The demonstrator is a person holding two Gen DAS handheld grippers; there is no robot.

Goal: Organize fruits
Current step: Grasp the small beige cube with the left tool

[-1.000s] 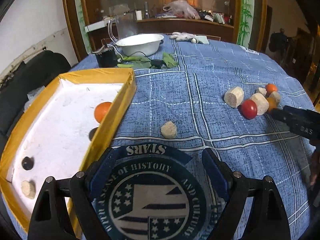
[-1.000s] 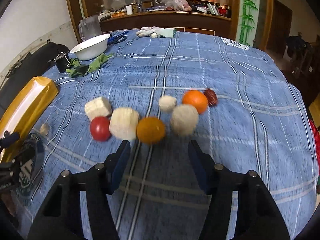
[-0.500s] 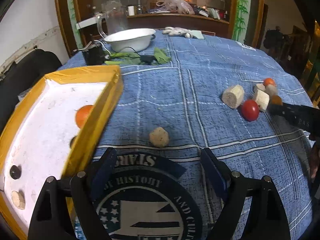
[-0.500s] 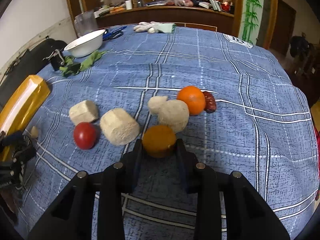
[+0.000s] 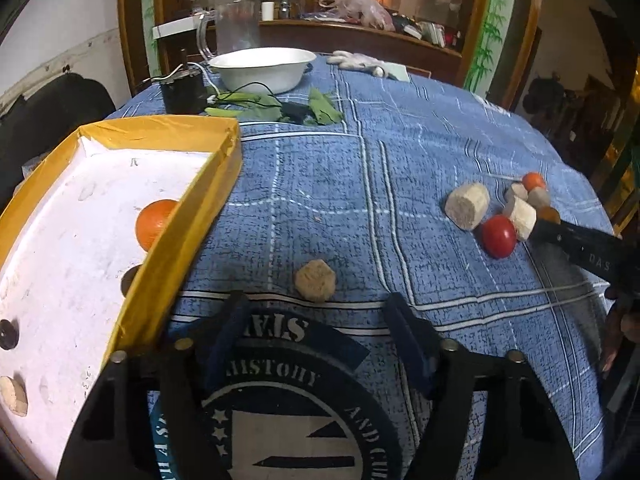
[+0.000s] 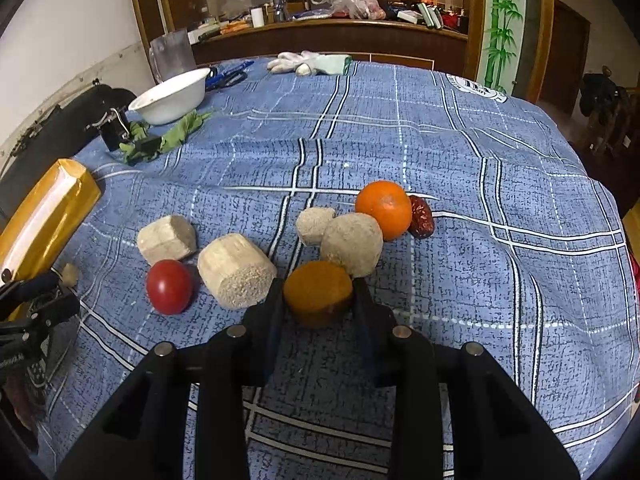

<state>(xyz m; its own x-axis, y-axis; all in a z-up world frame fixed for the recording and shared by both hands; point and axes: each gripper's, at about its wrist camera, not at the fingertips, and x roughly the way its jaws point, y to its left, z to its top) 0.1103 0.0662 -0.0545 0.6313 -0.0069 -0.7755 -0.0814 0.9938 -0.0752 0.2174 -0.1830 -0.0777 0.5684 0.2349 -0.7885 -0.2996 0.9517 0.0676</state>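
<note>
Right gripper (image 6: 318, 300) jaws are pressed against both sides of a dark-orange round fruit (image 6: 318, 293), which rests on the blue checked tablecloth (image 6: 460, 168). Touching this fruit at the rear is a beige round piece (image 6: 352, 243); a beige cylinder (image 6: 236, 276) lies just beside the left finger, with a red tomato (image 6: 169, 286) beside it. An orange (image 6: 383, 209) and a red date (image 6: 421, 216) sit behind, touching.

Left gripper (image 5: 316, 320) jaws are spread wide and hold nothing. A small beige piece (image 5: 315, 280) lies just ahead between the fingers. The yellow-rimmed tray (image 5: 188, 236) on the left contains an orange fruit (image 5: 154, 224).
</note>
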